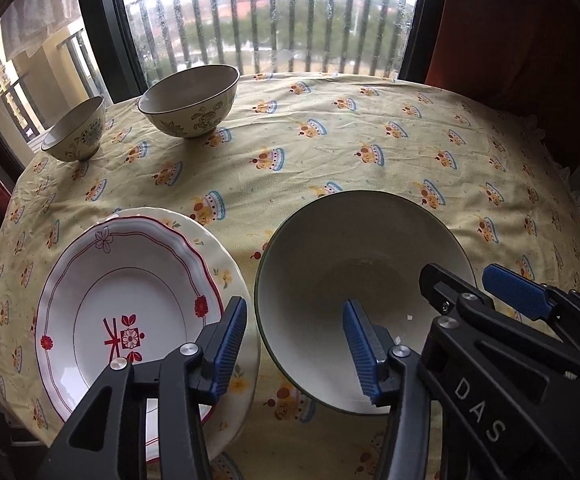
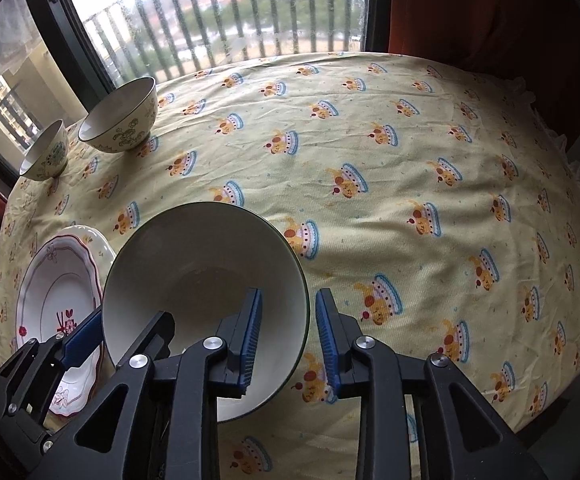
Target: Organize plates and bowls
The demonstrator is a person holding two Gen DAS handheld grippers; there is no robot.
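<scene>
Straddling the near rim of the big bowl [image 2: 205,280], the right gripper [image 2: 287,336] stands narrowly parted, one finger inside, one outside, apparently ready to pinch. Left gripper [image 1: 296,344] gapes wide, empty, between bowl and stacked plates [image 1: 129,300], probably waiting.

A desk under a yellow cake-print cloth [image 1: 330,152] carries two patterned ceramic bowls [image 1: 189,100], stacked plates [image 1: 129,300], and a plain white bowl [image 1: 330,280].
</scene>
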